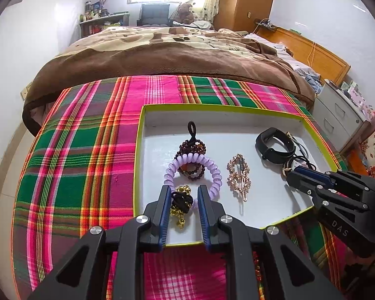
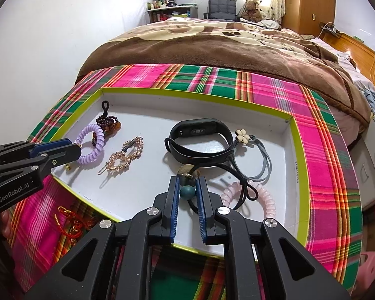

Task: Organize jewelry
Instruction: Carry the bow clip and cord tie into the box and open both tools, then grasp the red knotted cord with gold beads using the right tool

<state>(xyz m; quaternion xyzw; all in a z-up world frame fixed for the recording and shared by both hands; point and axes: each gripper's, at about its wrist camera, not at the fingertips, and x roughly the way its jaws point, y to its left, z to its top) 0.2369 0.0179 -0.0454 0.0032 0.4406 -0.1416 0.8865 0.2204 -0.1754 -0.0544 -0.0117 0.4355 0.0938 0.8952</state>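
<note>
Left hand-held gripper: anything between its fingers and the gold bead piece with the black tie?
Nothing visible. The gold bead piece already lies between the left hand-held gripper fingers; the purple coil tie lies just beyond the fingertips.

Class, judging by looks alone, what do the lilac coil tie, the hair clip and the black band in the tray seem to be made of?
Lilac coil tie: probably glossy plastic, from its smooth shiny spiral. Hair clip: seemingly rose-gold metal, chain-like links that glint. Black band: likely matte rubber or silicone, a dull flexible strap.
</note>
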